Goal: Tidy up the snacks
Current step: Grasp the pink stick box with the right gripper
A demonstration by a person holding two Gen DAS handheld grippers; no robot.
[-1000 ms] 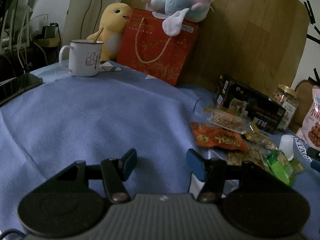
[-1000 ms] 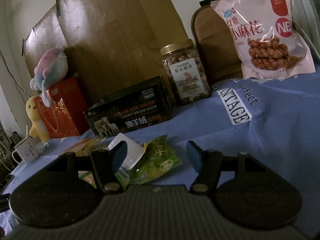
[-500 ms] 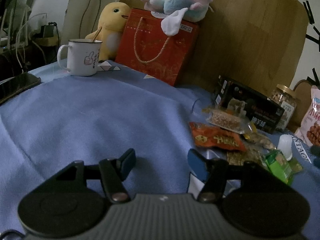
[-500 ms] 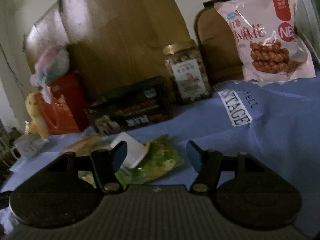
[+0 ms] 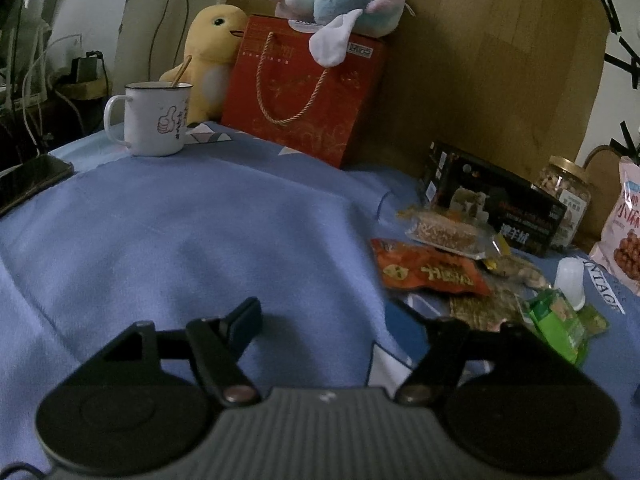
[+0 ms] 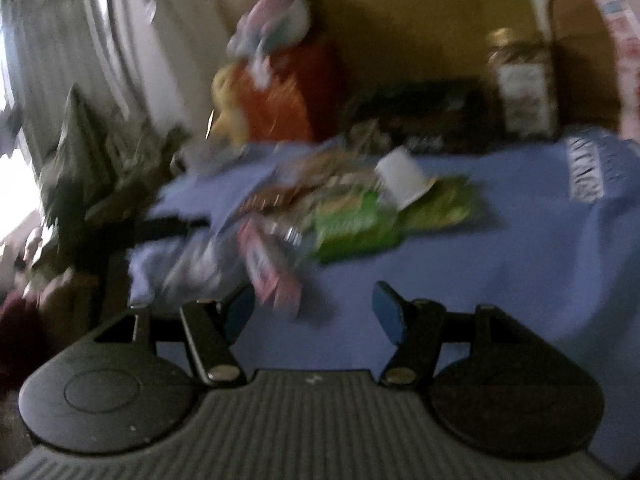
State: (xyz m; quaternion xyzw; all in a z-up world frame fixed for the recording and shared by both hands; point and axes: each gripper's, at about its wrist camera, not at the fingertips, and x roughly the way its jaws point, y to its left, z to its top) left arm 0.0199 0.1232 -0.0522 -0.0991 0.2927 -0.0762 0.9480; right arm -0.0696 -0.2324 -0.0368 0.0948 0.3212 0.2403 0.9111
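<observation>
Left gripper (image 5: 324, 316): fingers spread wide, nothing between them, held over bare blue cloth (image 5: 168, 240). Right gripper (image 6: 314, 312): fingers likewise parted and empty; this view is heavily motion-blurred and detail is limited.

Snack pile, left wrist view: lies on the cloth at roughly 2 to 3 o'clock from the left gripper. An orange-red packet (image 5: 430, 273) lies flat nearest the centre. A clear-wrapped grain bar (image 5: 448, 232) lies just beyond it at 1 o'clock, in front of a black box (image 5: 496, 204). A green packet (image 5: 558, 326) sits at 3 o'clock, beside the right finger, with a small white cup (image 5: 571, 282) touching its far edge. A nut jar (image 5: 566, 196) stands behind the box; a pink bag (image 5: 624, 236) is cut by the frame's right edge.

Right wrist view: the green packet (image 6: 384, 220) and white cup (image 6: 402, 178) lie at 12 o'clock, ahead of the fingers; a pink-edged packet (image 6: 268, 268) lies near the left finger. Contact cannot be judged.

Background at 11 to 12 o'clock: white mug (image 5: 154, 120), yellow plush duck (image 5: 212, 60), red gift bag (image 5: 304, 88) with a pastel plush toy (image 5: 344, 4) on top.
</observation>
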